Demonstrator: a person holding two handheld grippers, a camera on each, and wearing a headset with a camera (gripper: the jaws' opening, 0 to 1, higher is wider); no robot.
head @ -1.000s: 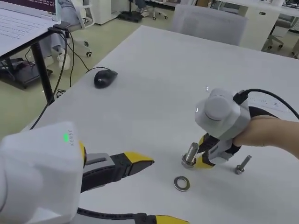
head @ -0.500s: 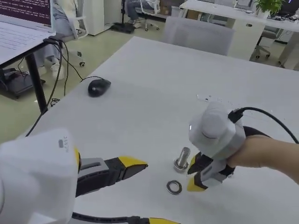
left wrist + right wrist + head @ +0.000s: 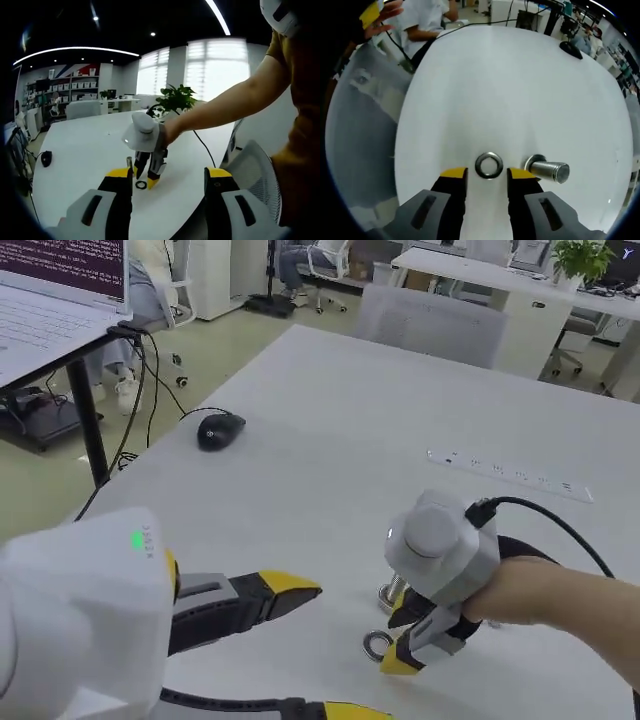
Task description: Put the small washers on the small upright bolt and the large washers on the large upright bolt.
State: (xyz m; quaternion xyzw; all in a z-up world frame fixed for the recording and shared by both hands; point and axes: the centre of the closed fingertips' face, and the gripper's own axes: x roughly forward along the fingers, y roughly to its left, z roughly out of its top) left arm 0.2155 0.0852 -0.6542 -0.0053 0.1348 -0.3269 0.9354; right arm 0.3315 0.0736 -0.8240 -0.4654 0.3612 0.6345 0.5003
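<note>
The right gripper [image 3: 487, 174] is low over the table [image 3: 510, 75], and its jaws are open to a middle width. A washer [image 3: 489, 165] lies flat on the table just in front of the two yellow tips, in line with the gap between them. It seems not to touch either tip, but the fisheye view does not let me be sure. Just beside the washer, on the side of the right jaw, a thick bolt [image 3: 548, 169] stands upright on its head.

In the head view the right gripper [image 3: 398, 640] points down at the table. The washer [image 3: 375, 644] is at its tips, and the bolt [image 3: 391, 592] is half hidden behind the gripper body.

The left gripper [image 3: 350, 650] is held well apart from them, near the person, with its jaws wide and nothing between them. The left gripper view looks between its own jaws toward the right gripper [image 3: 144, 176], the washer [image 3: 141, 185] and the bolt [image 3: 129, 161]. A mouse [image 3: 220, 429] lies further away on the table.
</note>
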